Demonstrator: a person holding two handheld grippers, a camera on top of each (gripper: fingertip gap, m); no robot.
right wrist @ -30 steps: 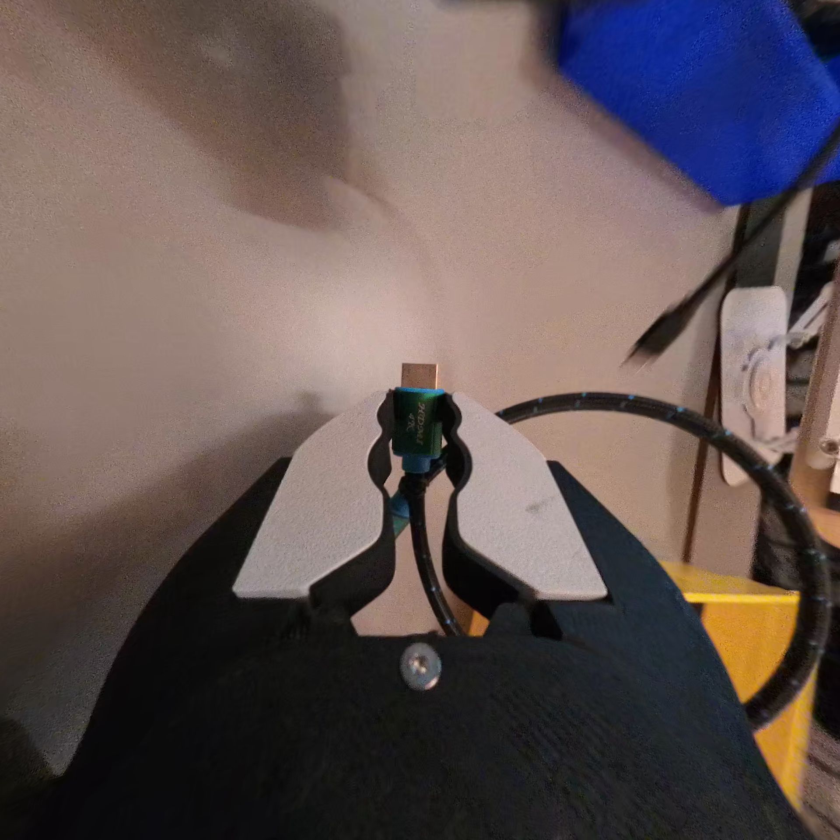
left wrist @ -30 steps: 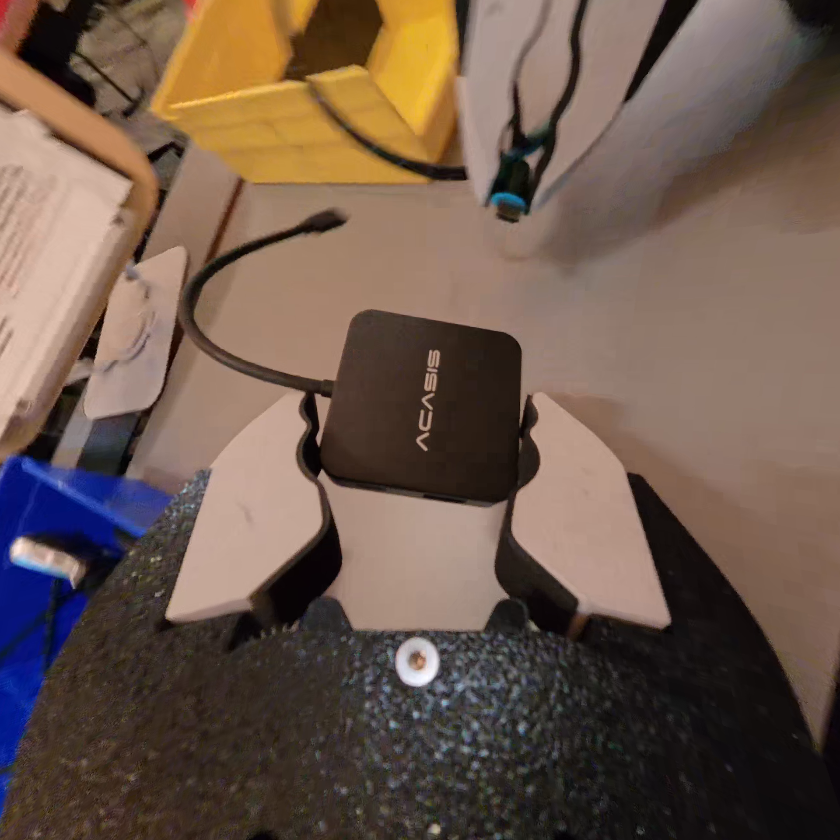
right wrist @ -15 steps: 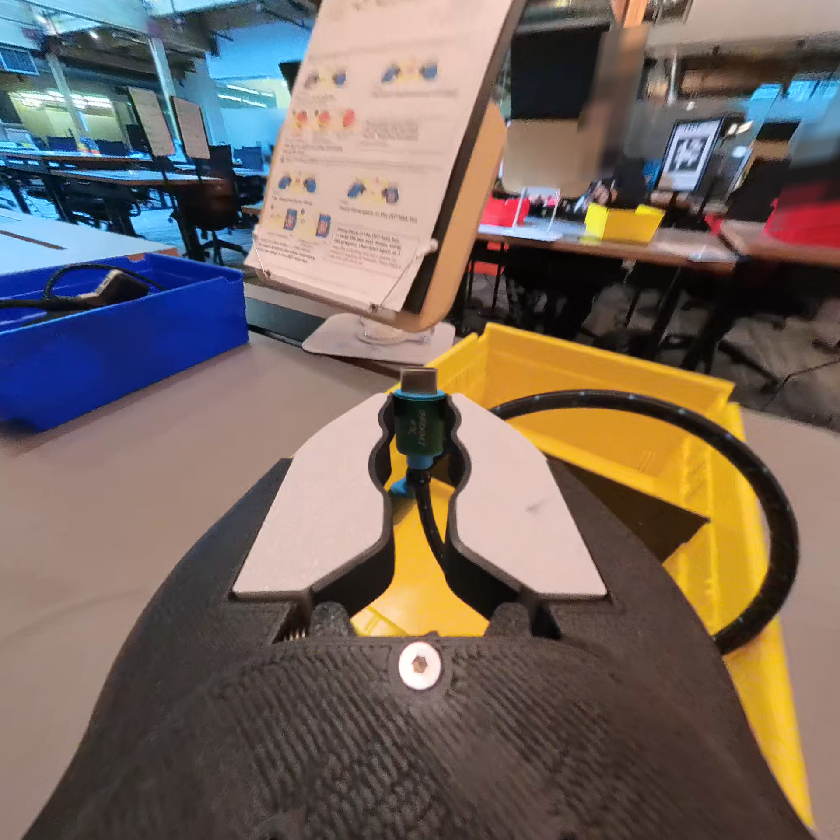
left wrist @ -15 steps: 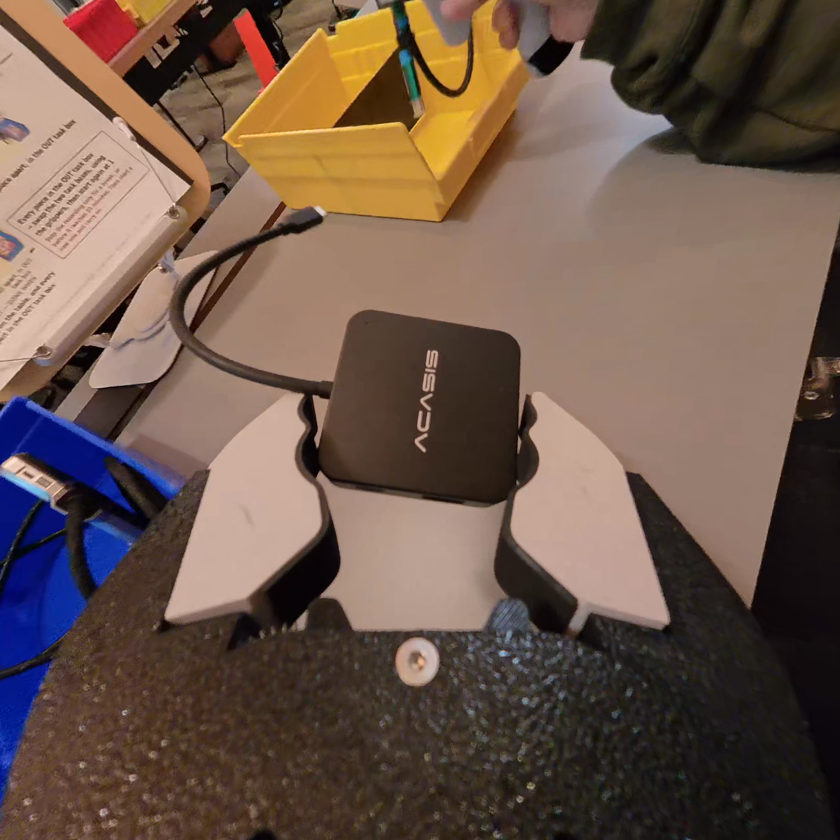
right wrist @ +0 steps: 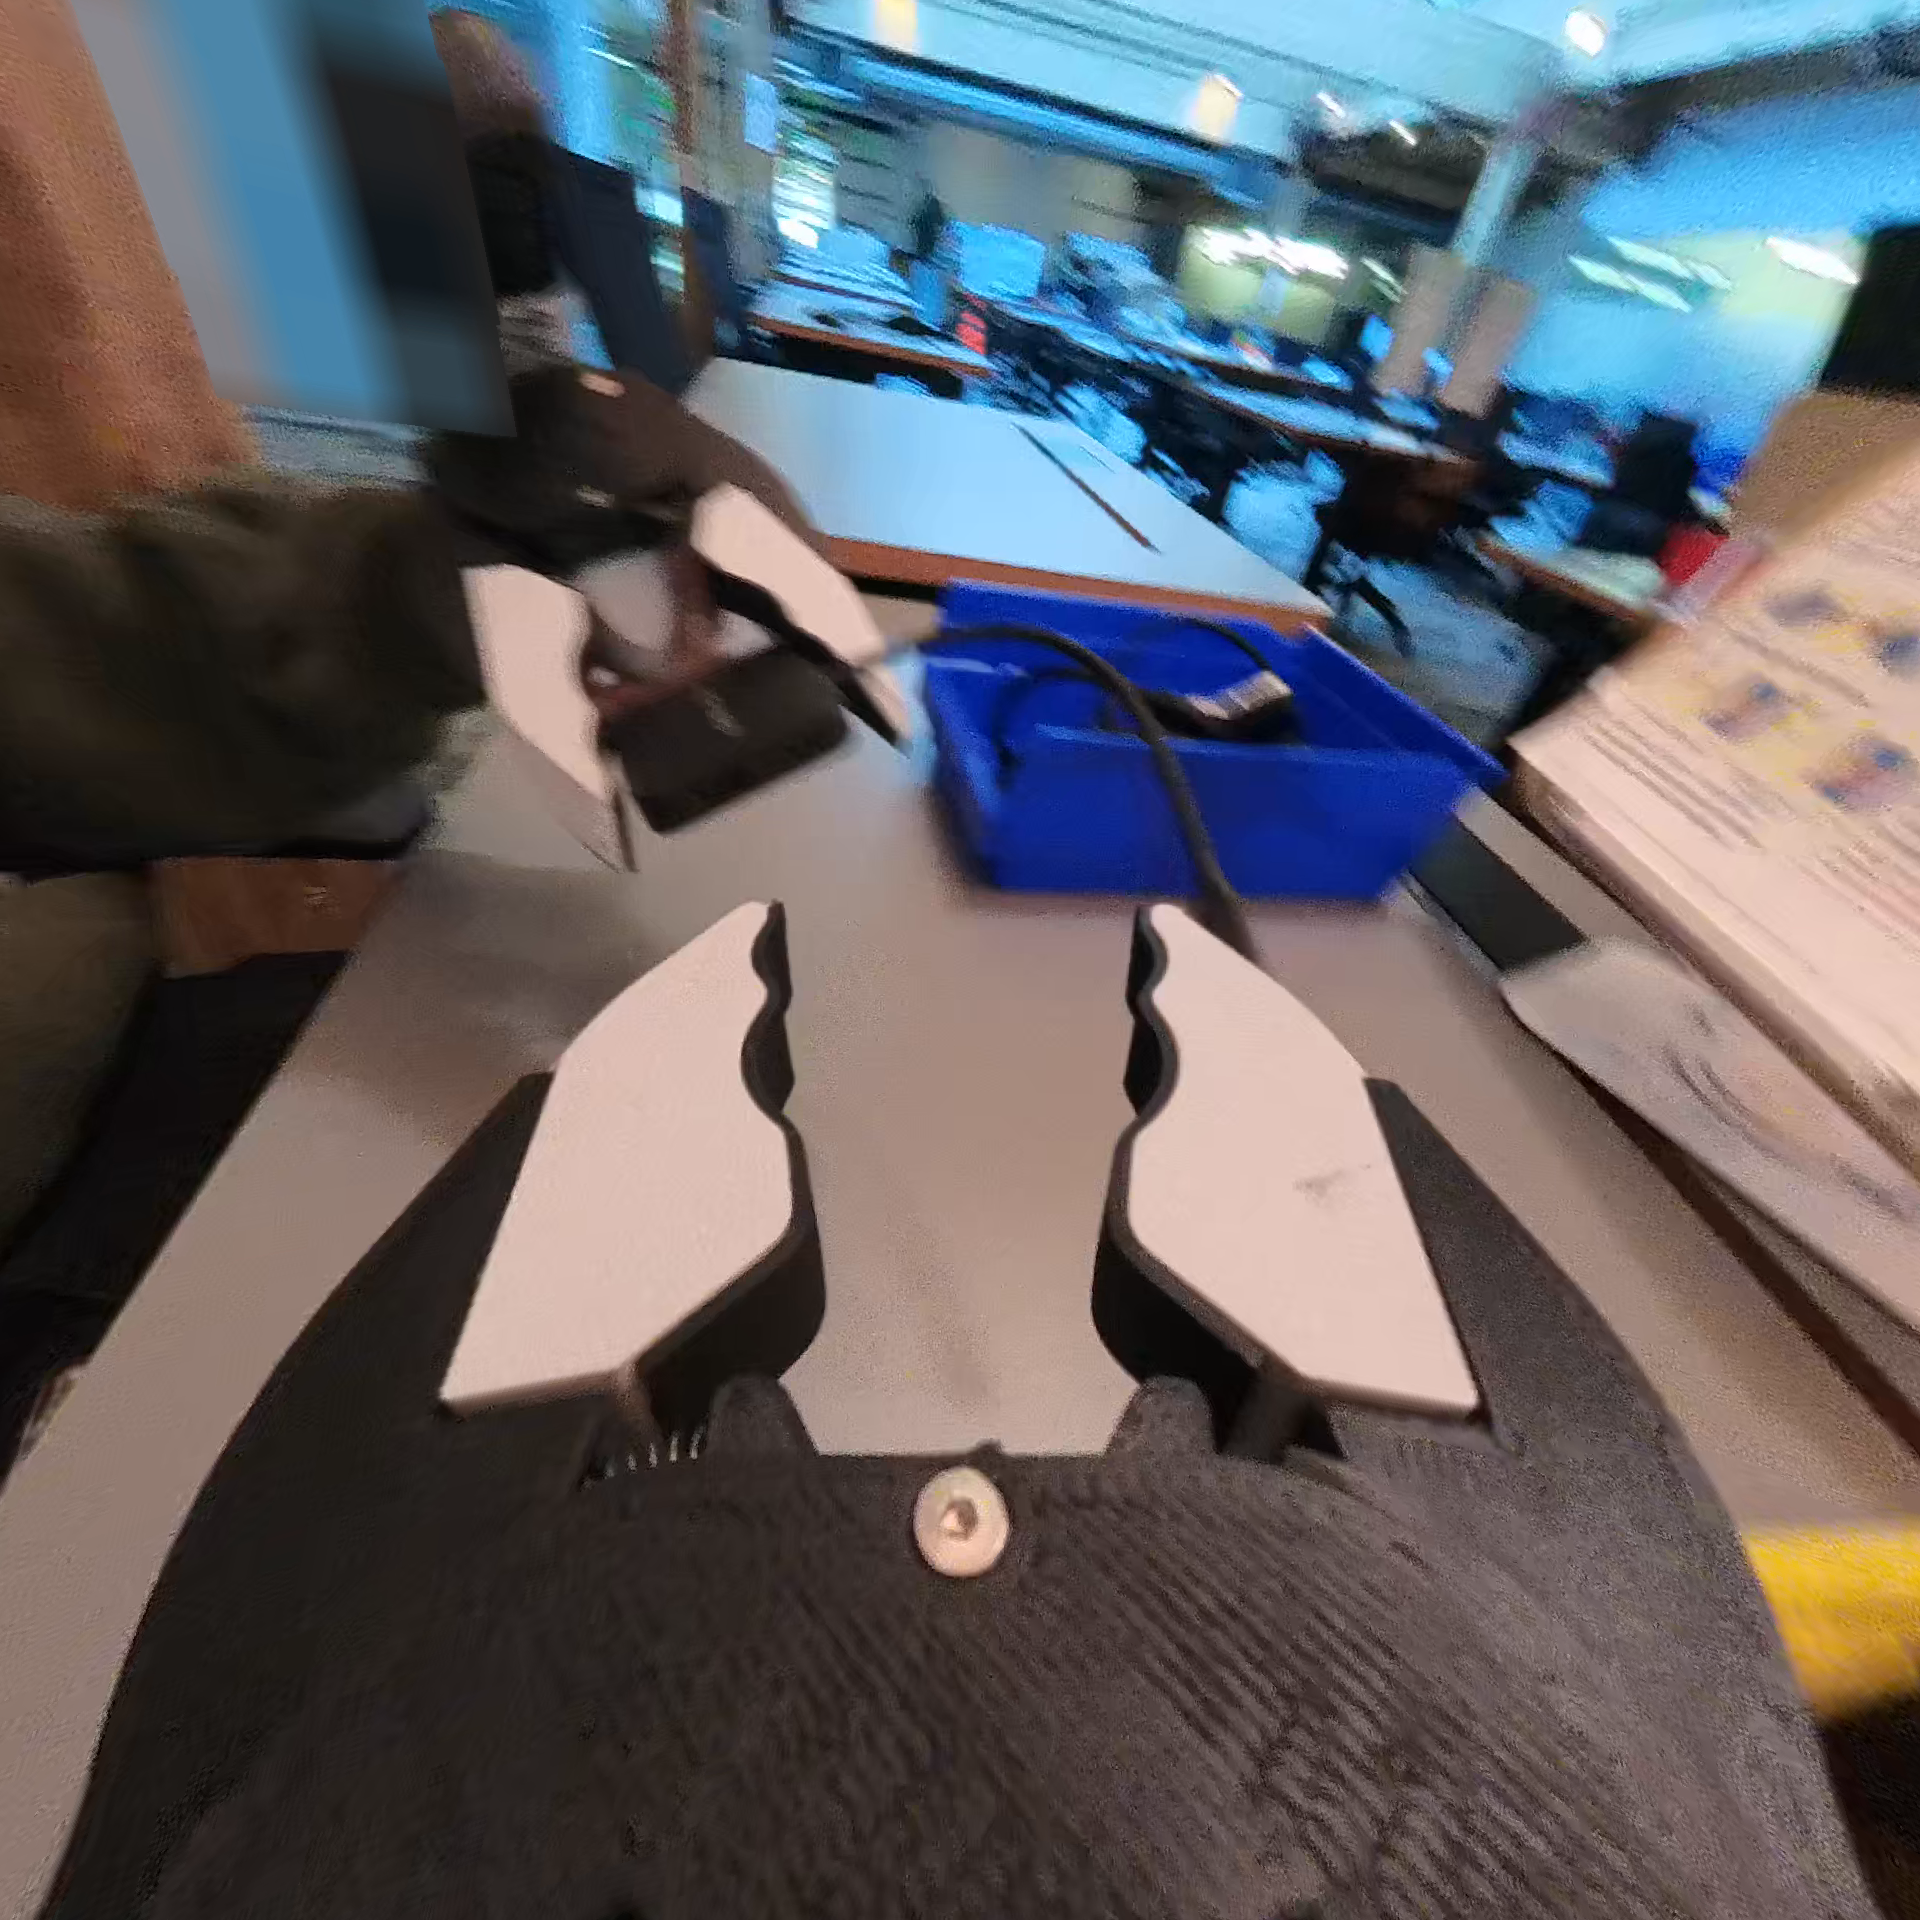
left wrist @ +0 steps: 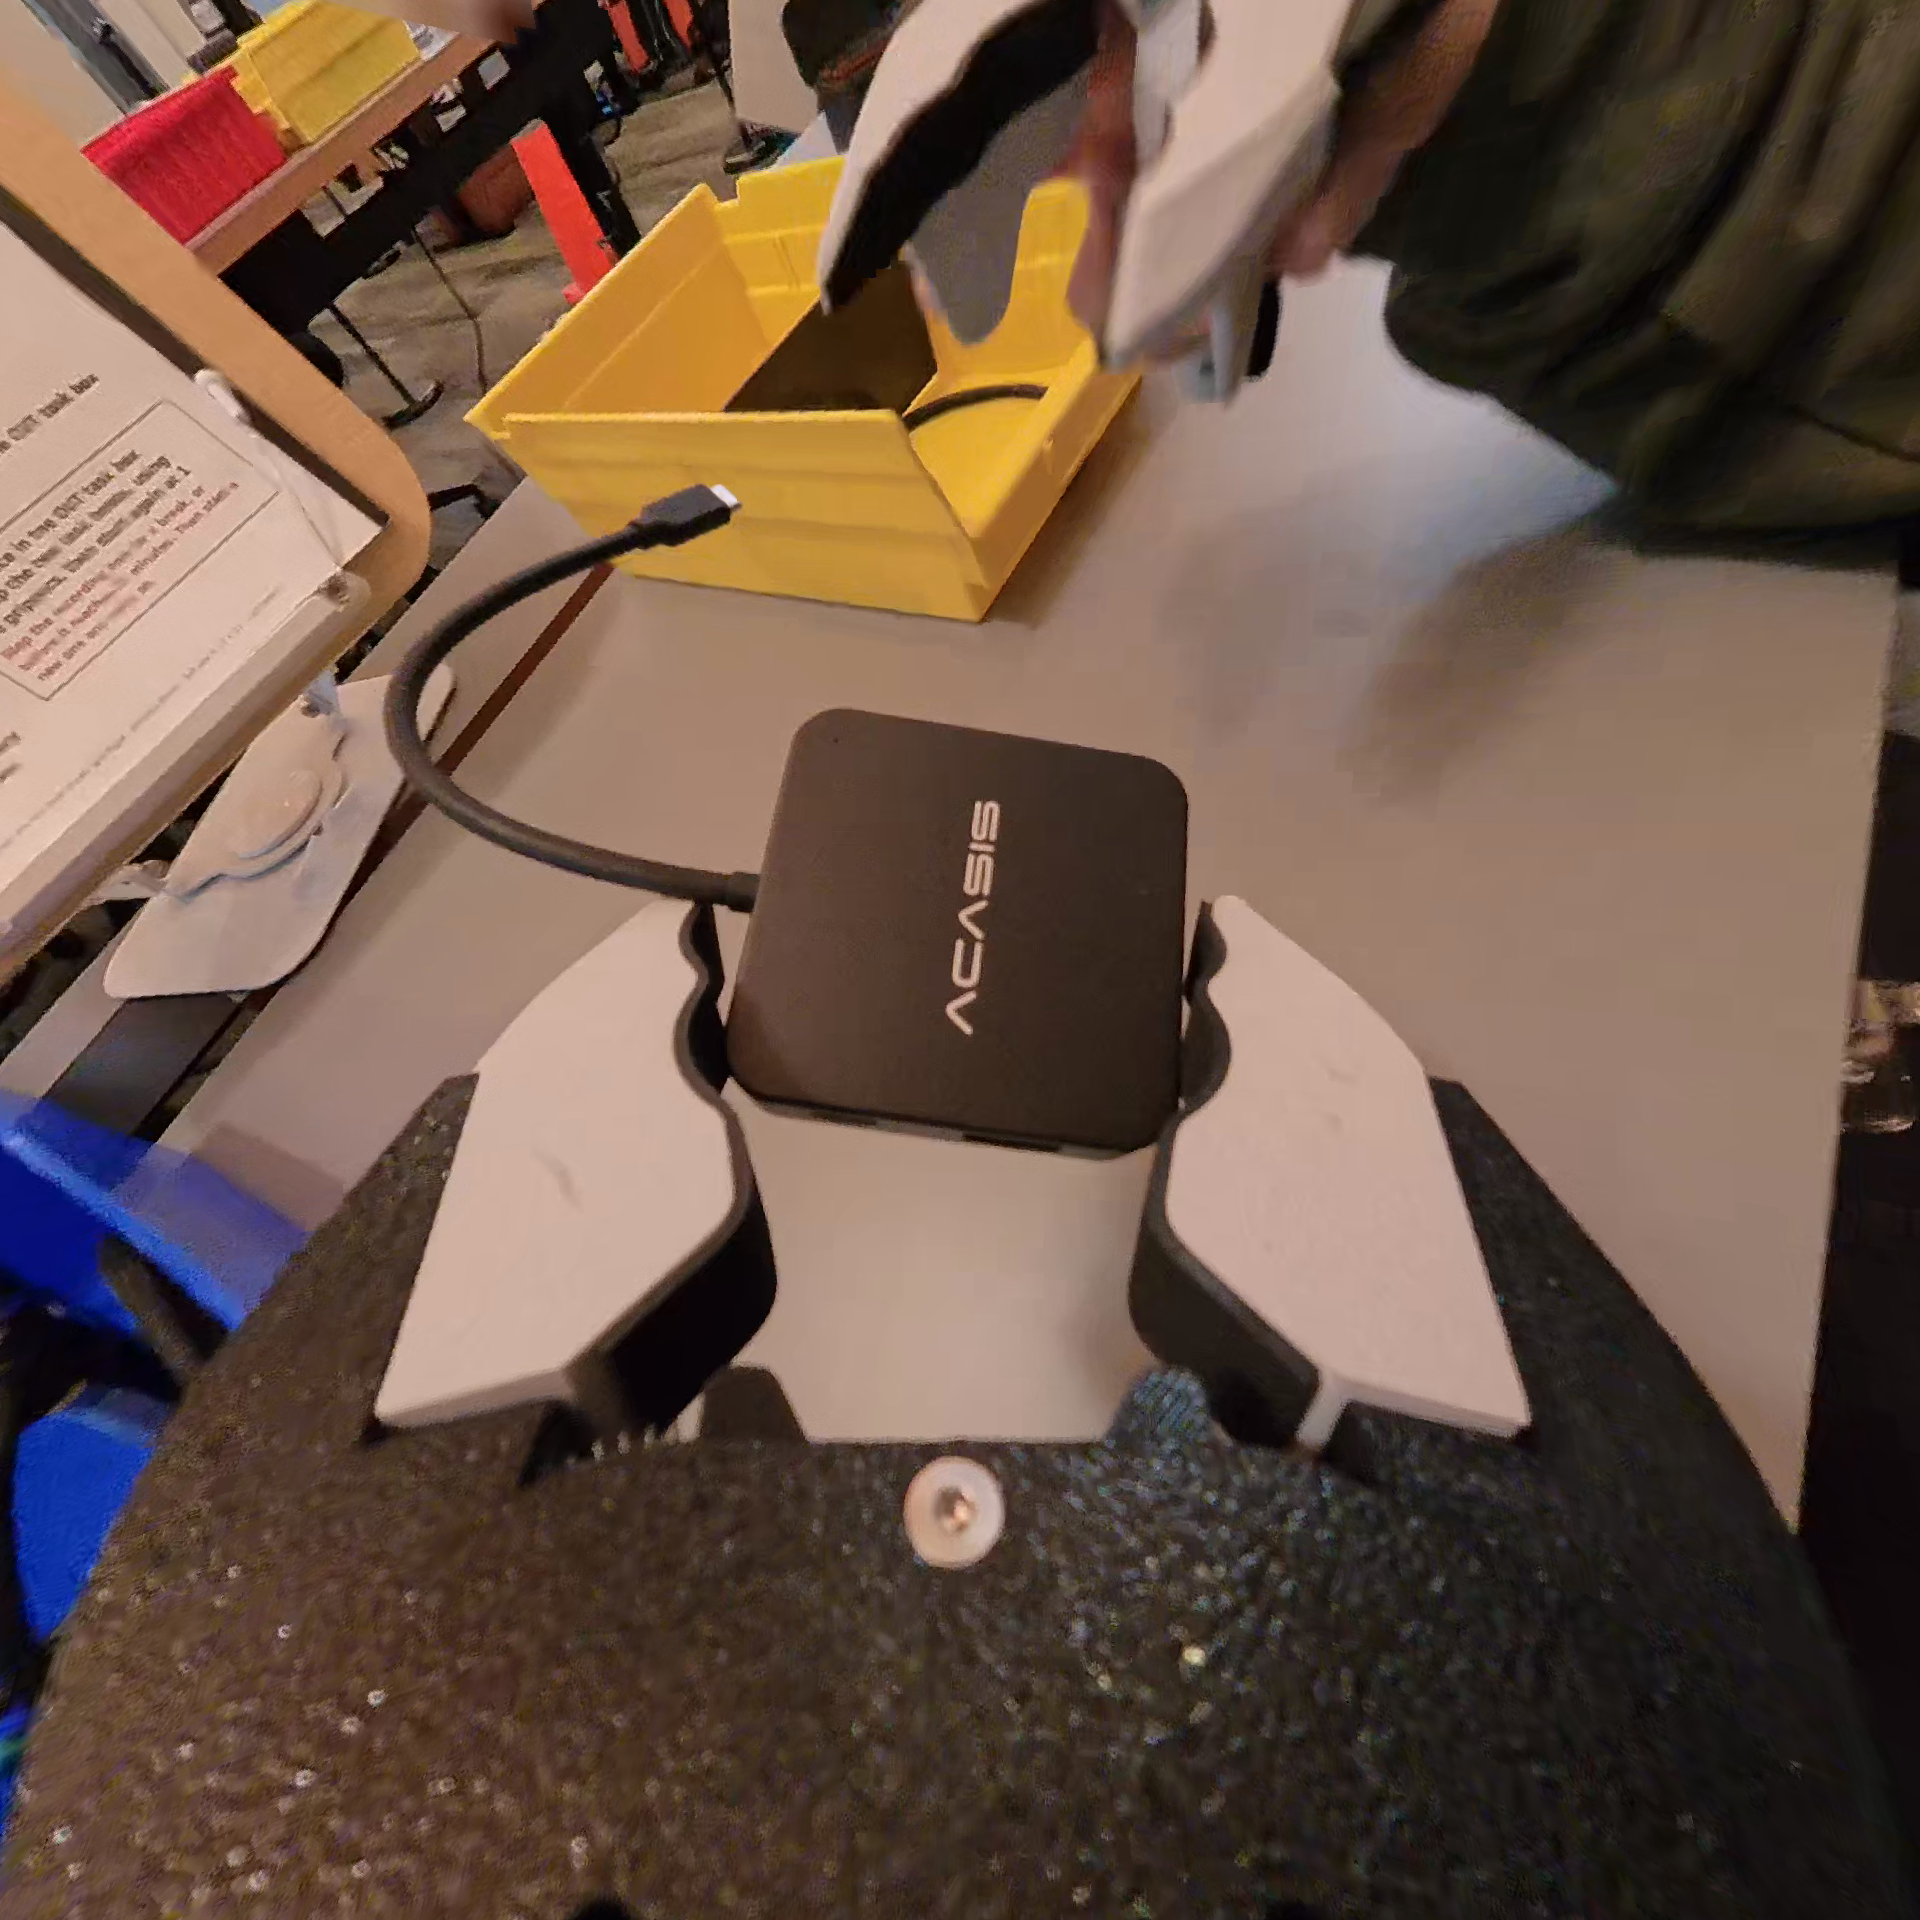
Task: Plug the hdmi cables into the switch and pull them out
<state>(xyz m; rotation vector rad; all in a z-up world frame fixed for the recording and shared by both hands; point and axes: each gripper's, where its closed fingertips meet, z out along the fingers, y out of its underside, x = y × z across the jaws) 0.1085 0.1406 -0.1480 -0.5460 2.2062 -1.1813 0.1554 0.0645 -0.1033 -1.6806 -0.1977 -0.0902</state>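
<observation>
My left gripper [left wrist: 951,914] is shut on the near end of the black square switch [left wrist: 966,894] and holds it over the grey table [left wrist: 1455,779]. The switch's short black lead [left wrist: 468,748] curls left and ends in a loose plug [left wrist: 691,512]. My right gripper [right wrist: 956,925] is open and empty above the table. It also shows in the left wrist view [left wrist: 977,322], above the yellow bin [left wrist: 810,499]. A black cable [left wrist: 966,398] lies in that bin. In the right wrist view the left gripper [right wrist: 748,779] holds the switch [right wrist: 727,727] at the far left.
A blue bin [right wrist: 1195,821] with cables stands behind the switch. An instruction board on a stand [left wrist: 135,582] is at the table's left edge and also shows in the right wrist view [right wrist: 1766,748]. A person's dark green sleeve [left wrist: 1662,260] reaches over the table.
My right gripper has let go of the green HDMI plug, opened, and swung round to face the left gripper and the blue bin. The left gripper still holds the switch.
</observation>
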